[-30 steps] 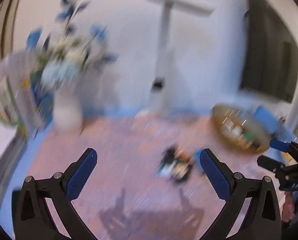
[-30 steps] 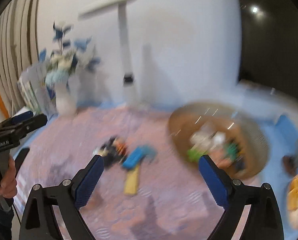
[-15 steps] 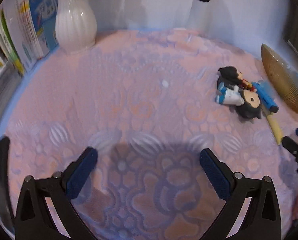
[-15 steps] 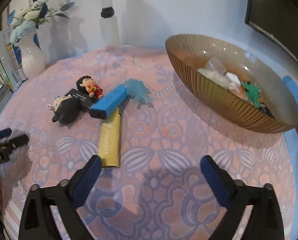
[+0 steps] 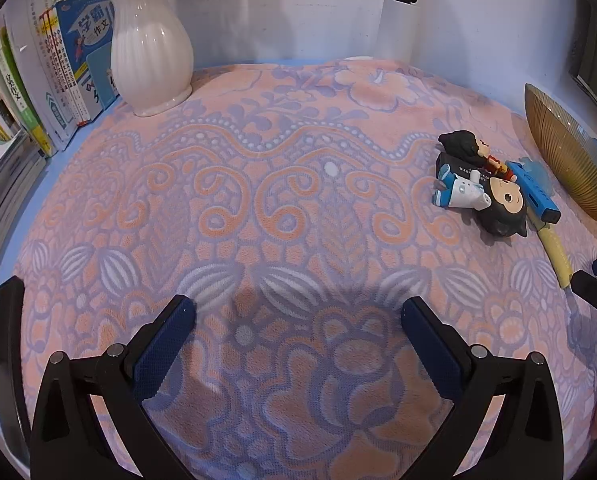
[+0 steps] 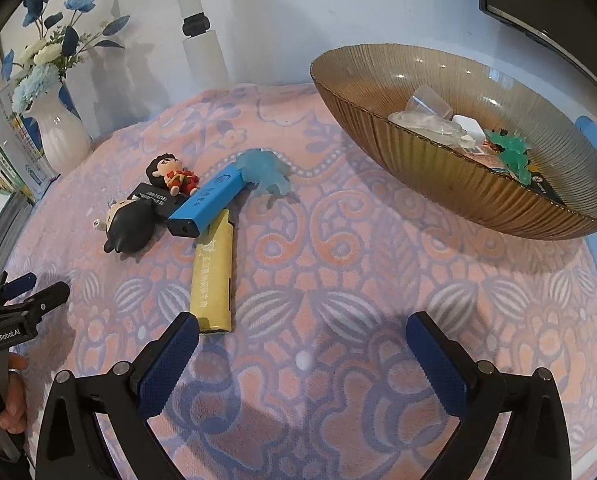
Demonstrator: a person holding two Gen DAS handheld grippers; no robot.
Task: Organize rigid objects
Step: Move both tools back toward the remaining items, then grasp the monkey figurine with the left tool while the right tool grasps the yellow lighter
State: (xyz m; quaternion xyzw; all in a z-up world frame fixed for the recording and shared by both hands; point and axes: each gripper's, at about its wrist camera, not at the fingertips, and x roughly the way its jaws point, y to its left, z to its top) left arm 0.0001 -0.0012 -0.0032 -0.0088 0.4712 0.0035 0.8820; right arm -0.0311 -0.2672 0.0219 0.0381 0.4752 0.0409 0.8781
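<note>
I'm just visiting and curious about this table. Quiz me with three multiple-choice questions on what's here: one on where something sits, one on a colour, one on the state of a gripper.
1. Where does the yellow lighter lie?
A. in the bowl
B. on the patterned cloth
C. inside the vase

2. What colour is the lighter lying partly over the yellow one's far end?
A. blue
B. red
C. green

3. How is the right gripper?
A. shut on a toy
B. shut on nothing
C. open and empty

Answers: 1 B, it rests flat on the cloth, outside the bowl. 2 A, its body is bright blue. 3 C, its jaws stand wide apart over bare cloth.
</note>
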